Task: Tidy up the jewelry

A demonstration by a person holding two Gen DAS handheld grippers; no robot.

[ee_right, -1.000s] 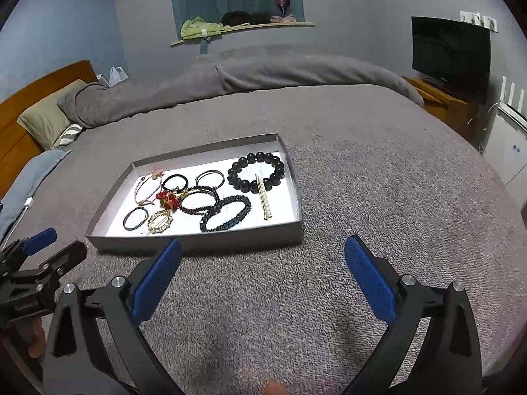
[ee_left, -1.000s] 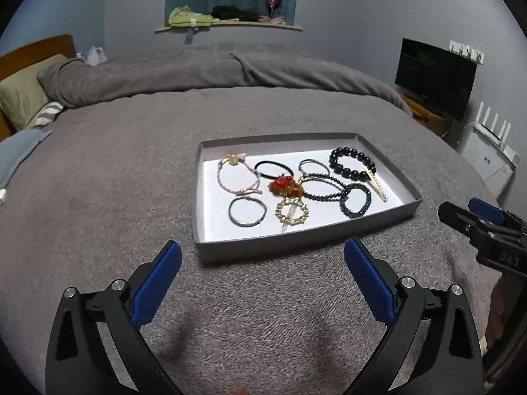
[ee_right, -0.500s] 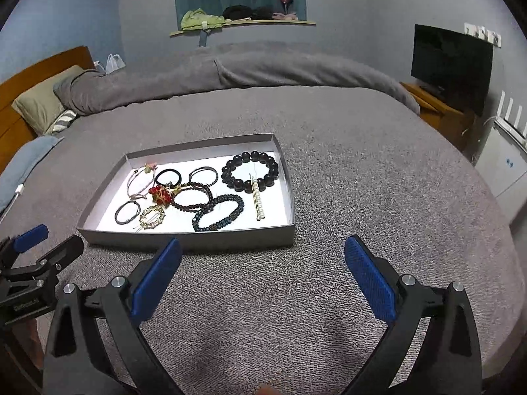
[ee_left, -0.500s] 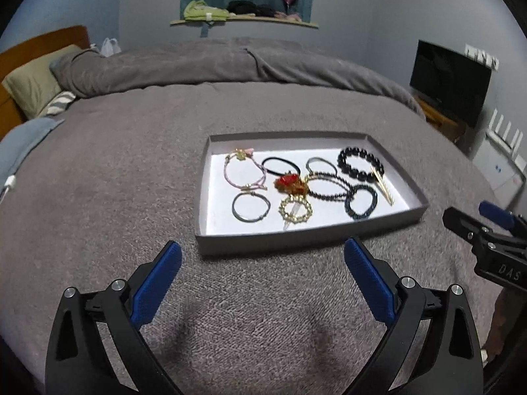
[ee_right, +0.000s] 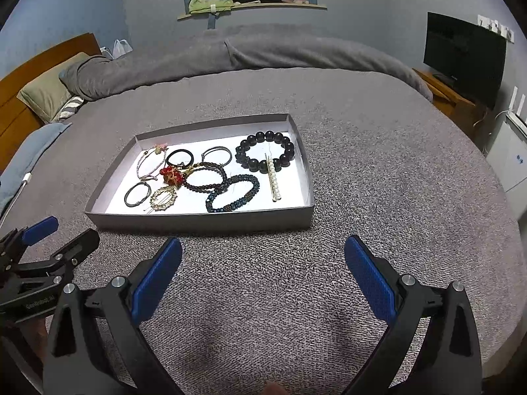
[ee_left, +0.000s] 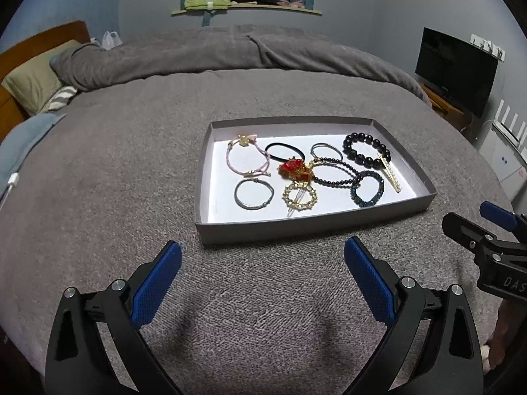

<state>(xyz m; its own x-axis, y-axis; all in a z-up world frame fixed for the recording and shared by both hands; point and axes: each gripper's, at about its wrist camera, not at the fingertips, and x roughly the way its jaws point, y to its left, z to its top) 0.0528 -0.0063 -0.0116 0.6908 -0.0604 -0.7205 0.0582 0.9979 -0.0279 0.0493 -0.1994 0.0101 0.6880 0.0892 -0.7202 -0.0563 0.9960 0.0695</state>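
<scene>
A shallow grey tray (ee_left: 309, 225) (ee_right: 204, 220) with a white floor lies on the grey bedspread. Inside it lie several pieces: a big black bead bracelet (ee_left: 364, 153) (ee_right: 265, 147), a pearl hair clip (ee_right: 272, 177), a dark blue bead bracelet (ee_left: 367, 188) (ee_right: 232, 193), a red and gold charm (ee_left: 294, 169) (ee_right: 171, 174), a gold ring brooch (ee_left: 299, 196), a pink cord bracelet (ee_left: 245, 161) and a grey ring (ee_left: 253, 193). My left gripper (ee_left: 262, 278) hovers open in front of the tray's near wall. My right gripper (ee_right: 262, 275) is open too, nearer the tray's right corner, and holds nothing.
A rolled grey duvet (ee_left: 230, 52) and pillows (ee_left: 33, 79) lie at the bed's far side under a window shelf (ee_left: 247, 8). A television (ee_right: 464, 56) on a wooden stand and white units (ee_left: 507, 161) stand to the right, past the bed's edge.
Both grippers have drawn back and tilted a little, so the tray sits slightly farther and more central in both views. Neither gripper has changed its opening; the jewellery has not moved.
</scene>
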